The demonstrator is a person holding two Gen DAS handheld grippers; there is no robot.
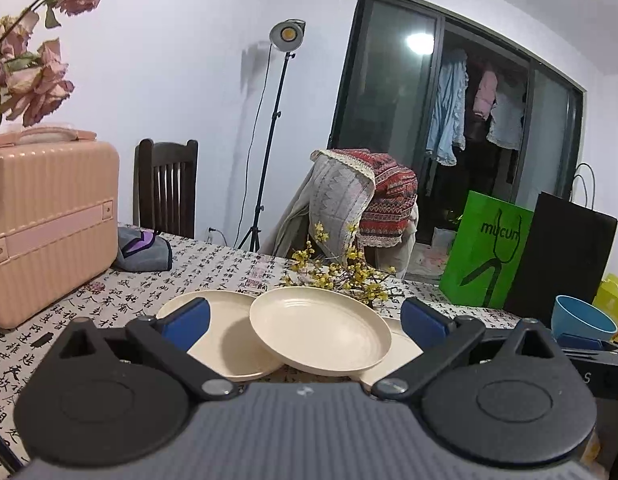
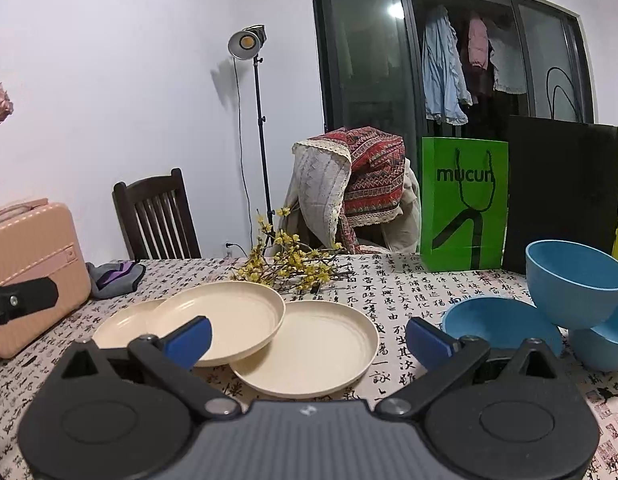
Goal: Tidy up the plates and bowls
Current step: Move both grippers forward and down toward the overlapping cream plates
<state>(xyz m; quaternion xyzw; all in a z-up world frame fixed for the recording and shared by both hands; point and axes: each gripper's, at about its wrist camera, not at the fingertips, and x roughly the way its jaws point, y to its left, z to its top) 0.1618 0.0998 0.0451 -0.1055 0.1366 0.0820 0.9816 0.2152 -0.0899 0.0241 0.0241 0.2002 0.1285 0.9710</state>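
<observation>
Three cream plates lie overlapped on the printed tablecloth. The middle plate [image 1: 321, 330] [image 2: 225, 320] rests tilted on the left plate [image 1: 213, 320] [image 2: 121, 324] and the right plate [image 1: 401, 346] [image 2: 309, 352]. Three blue bowls cluster at the right: a low bowl [image 2: 497, 324], a tilted bowl [image 2: 573, 284] [image 1: 581, 316] propped on it, and a third bowl [image 2: 605, 344] at the edge. My left gripper [image 1: 307, 320] is open just short of the plates, holding nothing. My right gripper [image 2: 309, 340] is also open, empty, between the plates and the bowls.
A pink case [image 1: 49, 224] stands at the left with a grey-purple cloth [image 1: 145, 250] beside it. Yellow flower sprigs [image 2: 289, 266] lie behind the plates. A green bag [image 2: 463, 204] and a black bag [image 2: 561, 196] stand at the back right. Two chairs sit beyond the table.
</observation>
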